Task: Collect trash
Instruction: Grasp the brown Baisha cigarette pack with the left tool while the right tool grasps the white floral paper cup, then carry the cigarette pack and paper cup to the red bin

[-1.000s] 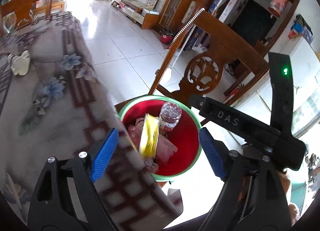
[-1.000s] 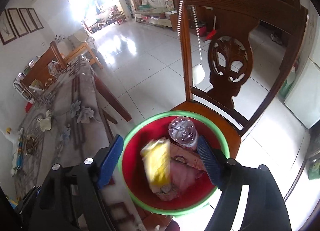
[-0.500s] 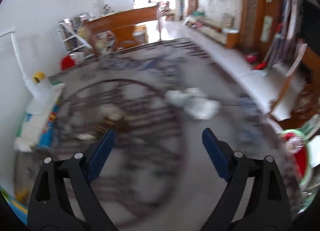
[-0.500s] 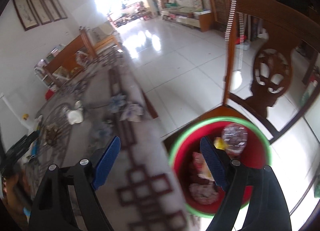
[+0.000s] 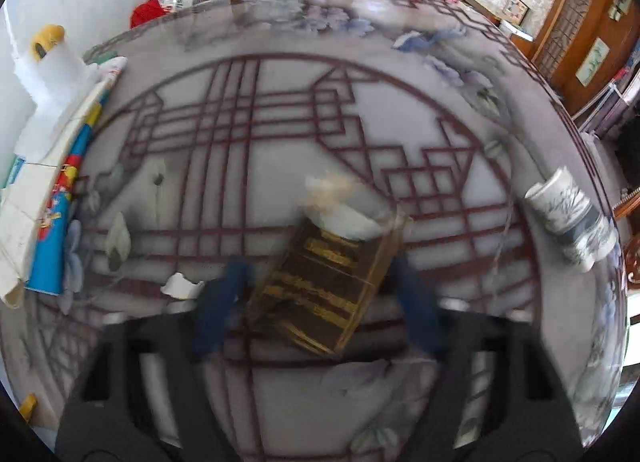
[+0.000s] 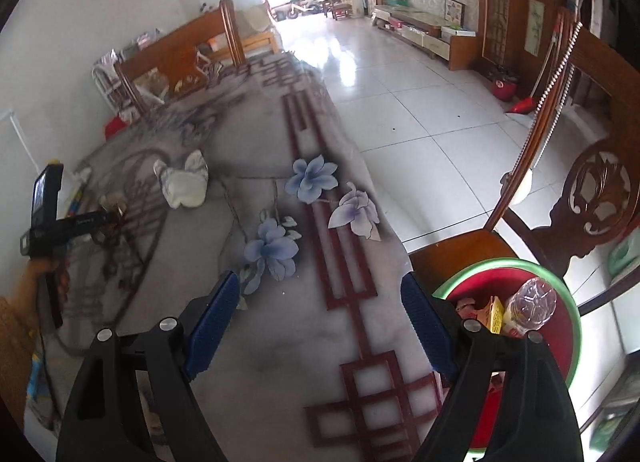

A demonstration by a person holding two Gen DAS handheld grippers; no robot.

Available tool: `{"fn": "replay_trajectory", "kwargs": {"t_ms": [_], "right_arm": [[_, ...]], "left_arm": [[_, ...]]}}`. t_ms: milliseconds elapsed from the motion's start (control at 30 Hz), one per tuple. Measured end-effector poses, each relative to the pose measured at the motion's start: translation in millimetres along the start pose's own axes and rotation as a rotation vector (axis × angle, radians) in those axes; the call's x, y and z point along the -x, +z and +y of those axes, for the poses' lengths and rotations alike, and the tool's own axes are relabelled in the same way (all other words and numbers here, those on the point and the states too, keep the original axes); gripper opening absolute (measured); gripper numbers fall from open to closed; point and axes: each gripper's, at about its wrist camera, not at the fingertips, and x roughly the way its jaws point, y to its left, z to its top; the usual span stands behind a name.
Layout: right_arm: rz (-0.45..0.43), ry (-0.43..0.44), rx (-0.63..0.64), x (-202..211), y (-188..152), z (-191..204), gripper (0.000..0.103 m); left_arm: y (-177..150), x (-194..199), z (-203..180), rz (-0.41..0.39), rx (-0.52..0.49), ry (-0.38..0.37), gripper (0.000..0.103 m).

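A dark brown packet with gold print [image 5: 324,282] lies on the patterned tablecloth [image 5: 280,142], with crumpled pale paper at its far end. My left gripper [image 5: 318,274] points down over it. The blurred blue fingers [image 5: 220,302] straddle the packet and the jaws are closing; a thin gap still shows on the left side. My right gripper [image 6: 320,286] hangs open over the table's near edge with nothing between its fingers. A red basin with a green rim [image 6: 560,294] stands on a wooden chair [image 6: 460,250], holding a clear bottle [image 6: 532,298] and wrappers.
A crumpled white wad [image 6: 182,182] lies mid-table. A blue-and-white cup [image 5: 572,222] lies on its side at the right. White scraps [image 5: 182,286] lie left of the packet. A paper roll [image 5: 52,62] and blue packaging [image 5: 60,222] line the left edge.
My left gripper swung from above the basin across the table and came down over the brown packet, its jaws narrowing. The right gripper moved left from over the basin to the table edge.
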Motion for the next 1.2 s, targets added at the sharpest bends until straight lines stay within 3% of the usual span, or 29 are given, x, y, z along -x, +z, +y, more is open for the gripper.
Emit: {"fn": "replay_trajectory", "kwargs": {"t_ms": [33,200,300,367,467,633,767,833,867,1033,1200], "right_arm": [[0.003,0.003,-0.002,-2,0,1,0.079],[-0.024,0.094,0.005,-1,2,17,0.079],[-0.032,0.192,0.059,-10,11,48,0.085],[-0.034,0.214,0.121,-20,21,71,0.087],[-0.036,0.2,0.217,-46,45,104,0.087],[0.051,0.157,0.218,-114,89,142,0.087],[0.138,0.148,0.181,-156,106,157,0.087],[0.203,0.144,0.157,-172,105,159,0.071],[0.222,0.148,0.149,-177,104,160,0.07],[0.155,0.204,0.192,-150,92,164,0.069],[0.078,0.216,0.297,-81,60,159,0.069]], "left_arm": [[-3,3,1,-0.025,-0.014,0.006,0.05],[-36,40,10,-0.126,0.027,-0.057,0.048],[-78,81,12,-0.198,0.1,-0.126,0.048],[-105,101,8,-0.227,0.124,-0.165,0.048],[-143,124,-1,-0.255,0.127,-0.161,0.048],[-179,143,-5,-0.265,0.112,-0.139,0.049],[-187,145,1,-0.247,0.135,-0.151,0.049],[-189,147,3,-0.253,0.14,-0.15,0.049],[-189,148,3,-0.256,0.14,-0.148,0.049],[-191,155,1,-0.27,0.136,-0.148,0.049],[-192,171,-9,-0.294,0.124,-0.16,0.049]]}}
